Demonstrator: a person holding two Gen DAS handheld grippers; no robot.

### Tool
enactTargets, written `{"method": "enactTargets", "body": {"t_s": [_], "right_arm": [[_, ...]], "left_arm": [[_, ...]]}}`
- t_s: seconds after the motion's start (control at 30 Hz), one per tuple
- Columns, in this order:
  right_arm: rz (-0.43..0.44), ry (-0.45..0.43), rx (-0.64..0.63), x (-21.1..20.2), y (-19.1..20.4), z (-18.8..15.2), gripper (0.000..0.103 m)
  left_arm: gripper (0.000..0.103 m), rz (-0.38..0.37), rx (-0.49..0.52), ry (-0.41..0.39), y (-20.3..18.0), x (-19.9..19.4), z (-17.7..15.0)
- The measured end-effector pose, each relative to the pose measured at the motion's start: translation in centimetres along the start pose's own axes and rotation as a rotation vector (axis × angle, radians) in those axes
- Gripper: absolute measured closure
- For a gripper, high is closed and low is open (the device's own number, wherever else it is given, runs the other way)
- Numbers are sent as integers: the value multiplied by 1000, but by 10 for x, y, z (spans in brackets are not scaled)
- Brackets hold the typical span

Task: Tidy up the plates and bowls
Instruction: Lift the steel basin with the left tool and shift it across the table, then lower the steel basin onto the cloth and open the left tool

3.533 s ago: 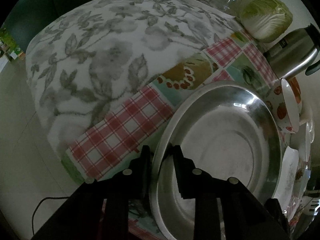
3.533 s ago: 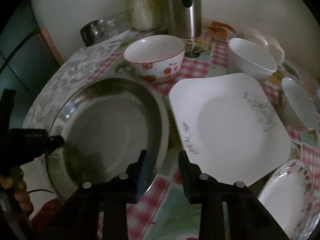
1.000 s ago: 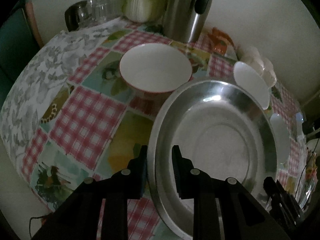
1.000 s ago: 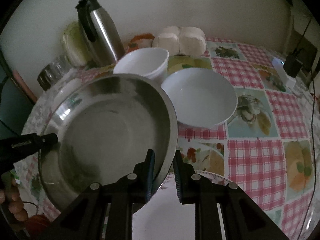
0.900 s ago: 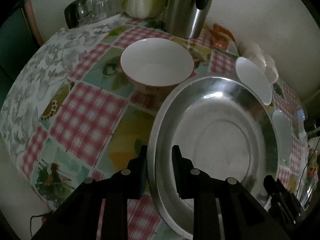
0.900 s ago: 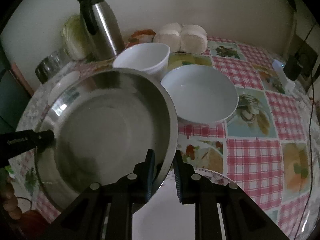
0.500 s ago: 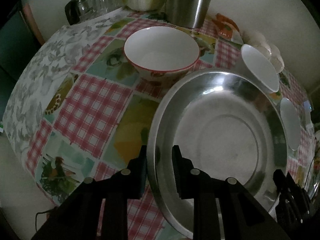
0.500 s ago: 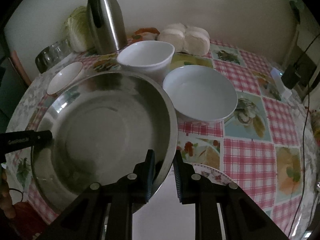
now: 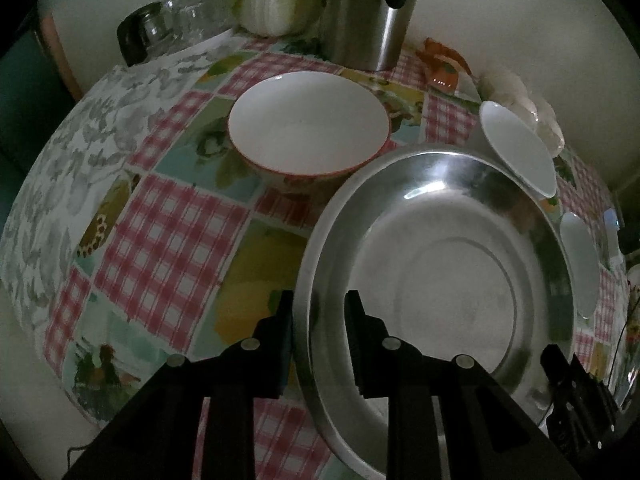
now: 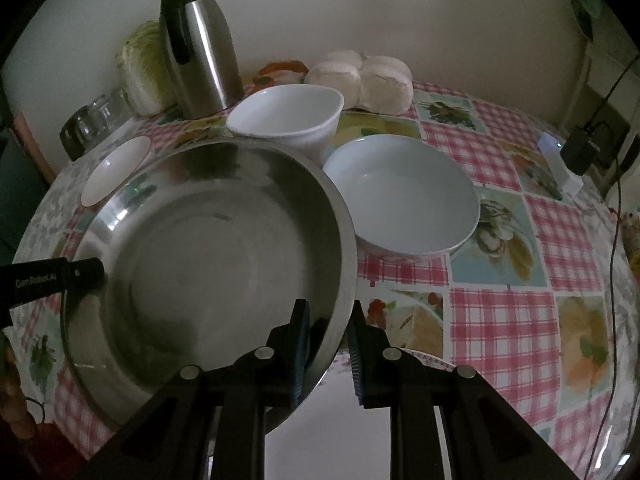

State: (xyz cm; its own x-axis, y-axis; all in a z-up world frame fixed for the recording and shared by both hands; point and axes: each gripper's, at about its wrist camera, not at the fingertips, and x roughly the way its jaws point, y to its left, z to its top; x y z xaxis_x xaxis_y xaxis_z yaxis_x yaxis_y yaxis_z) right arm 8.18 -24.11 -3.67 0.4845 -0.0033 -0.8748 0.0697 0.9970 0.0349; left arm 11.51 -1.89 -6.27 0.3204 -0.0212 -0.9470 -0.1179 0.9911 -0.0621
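A large steel basin [image 9: 440, 272] [image 10: 216, 256] is held by both grippers. My left gripper [image 9: 318, 320] is shut on its left rim, one finger inside and one outside. My right gripper [image 10: 328, 328] is shut on the opposite rim. Behind the basin stand a red-rimmed bowl [image 9: 308, 124] [image 10: 116, 168], a deep white bowl [image 10: 288, 116] [image 9: 518, 148] and a shallow white bowl [image 10: 400, 200] [image 9: 578, 264]. A white plate [image 10: 340, 420] lies partly under the basin's near side. I cannot tell whether the basin touches it.
At the back of the checked tablecloth [image 10: 500, 320] stand a steel thermos [image 10: 200, 40], a cabbage [image 10: 140, 68], glass jars [image 10: 92, 120] and pale round buns [image 10: 360, 76]. A charger with a cable [image 10: 580, 148] sits at the far right. The table's left edge is close.
Since the earliest frames the basin has been carried right, from beside the square plate to over it. In the last second both views tilted slightly; both grips are unchanged.
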Motion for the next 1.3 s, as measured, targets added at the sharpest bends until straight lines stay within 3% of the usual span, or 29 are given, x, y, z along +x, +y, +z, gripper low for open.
{"method": "enactTargets", "body": {"t_s": [0.37,0.57,0.7,0.87,0.97,1.3], "right_arm": [[-6,8,5,2,-2,1,83],[6,18,19,1,-4,1,82],[7,16,51,-4,-8,2,80],[3,-8,66,-13,-10,3,70],[2,-22,66,-17,-8,4,44],[5,-58,33,-17,0,4,16]], "left_arm": [[78,-39,-16,43,1,4,-1],[71,-72,-35,52,4,3,-3],[54,-86,-27,51,2,-1,-3],[36,-77,-3,32,-2,-11,-3],[32,-69,25,23,-6,-14,-5],[11,-22,83,4,-11,-13,-8]]}}
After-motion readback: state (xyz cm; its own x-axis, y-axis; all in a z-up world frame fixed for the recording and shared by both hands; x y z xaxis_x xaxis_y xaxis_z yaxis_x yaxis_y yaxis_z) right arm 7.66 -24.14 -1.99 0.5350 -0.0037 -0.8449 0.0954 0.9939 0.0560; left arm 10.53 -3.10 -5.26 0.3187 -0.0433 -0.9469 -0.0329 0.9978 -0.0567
